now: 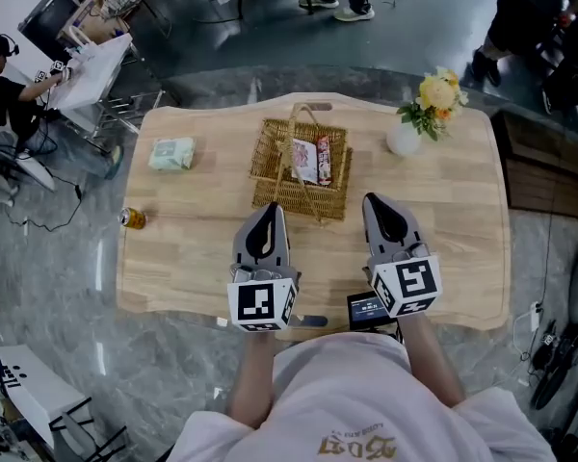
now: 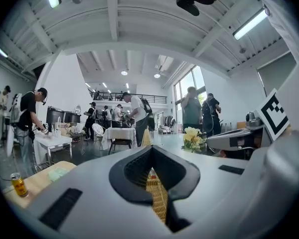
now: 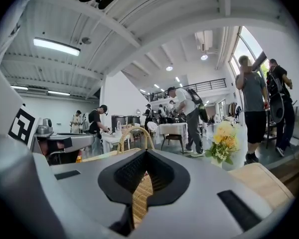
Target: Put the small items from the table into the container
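Basket [image 1: 262, 162]: snack packets [image 1: 311, 159] inside. Outstanding on table [image 1: 443, 243]: green packet [image 1: 171, 153], nine o'clock; can [image 1: 132, 218], eight o'clock. Left hand-held gripper [image 1: 269, 218], right hand-held gripper [image 1: 380, 210]: pressed together, empty.

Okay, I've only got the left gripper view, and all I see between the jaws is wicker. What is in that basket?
Observer: The head view shows red-and-white packets lying flat in the basket, under its handle.
Operator: Is the right gripper carrying anything?
Observer: No. The right gripper is shut with nothing between its jaws, and it points at the basket from the near side.
Operator: What do those yellow flowers stand in?
Observer: A round white vase at the table's far right corner holds the flowers.
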A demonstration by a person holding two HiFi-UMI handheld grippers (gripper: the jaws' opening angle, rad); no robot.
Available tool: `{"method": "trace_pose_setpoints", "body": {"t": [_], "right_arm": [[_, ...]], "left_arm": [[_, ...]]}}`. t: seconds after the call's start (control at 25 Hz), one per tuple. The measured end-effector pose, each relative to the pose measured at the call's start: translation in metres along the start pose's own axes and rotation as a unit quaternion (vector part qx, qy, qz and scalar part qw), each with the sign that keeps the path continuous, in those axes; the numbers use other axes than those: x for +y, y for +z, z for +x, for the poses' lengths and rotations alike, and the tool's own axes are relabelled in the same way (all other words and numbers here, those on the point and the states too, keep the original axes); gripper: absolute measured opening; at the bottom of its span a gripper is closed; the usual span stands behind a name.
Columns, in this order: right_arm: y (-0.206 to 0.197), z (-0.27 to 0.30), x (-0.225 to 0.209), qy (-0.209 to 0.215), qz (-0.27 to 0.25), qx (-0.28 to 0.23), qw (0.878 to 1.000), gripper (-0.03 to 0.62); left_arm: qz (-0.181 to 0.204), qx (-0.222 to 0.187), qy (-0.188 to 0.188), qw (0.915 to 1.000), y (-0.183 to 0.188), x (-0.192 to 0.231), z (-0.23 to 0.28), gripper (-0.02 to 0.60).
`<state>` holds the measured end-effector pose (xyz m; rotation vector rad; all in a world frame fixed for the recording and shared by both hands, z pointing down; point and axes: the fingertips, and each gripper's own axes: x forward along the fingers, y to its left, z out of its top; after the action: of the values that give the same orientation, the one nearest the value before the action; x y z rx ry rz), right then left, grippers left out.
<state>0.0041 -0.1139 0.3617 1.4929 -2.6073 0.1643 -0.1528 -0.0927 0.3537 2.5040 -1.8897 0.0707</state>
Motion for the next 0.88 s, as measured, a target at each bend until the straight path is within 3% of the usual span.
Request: {"method": "trace_pose_setpoints", "body": {"t": [0.28,0.88], "right_arm": [[0.003,-0.024,-0.011,-0.012,0.011,0.000,1.000,0.018],[0.004,-0.029,-0.005,0.016,0.015,0.003,1.000,0.018]], "left_arm": [[0.011,-0.016,-0.003,0.9998,0.020,-0.013,-0.006,-0.006],[0.013,-0.013,0.009,0.9998,0.027,-0.016,-0.011,-0.006]]}}
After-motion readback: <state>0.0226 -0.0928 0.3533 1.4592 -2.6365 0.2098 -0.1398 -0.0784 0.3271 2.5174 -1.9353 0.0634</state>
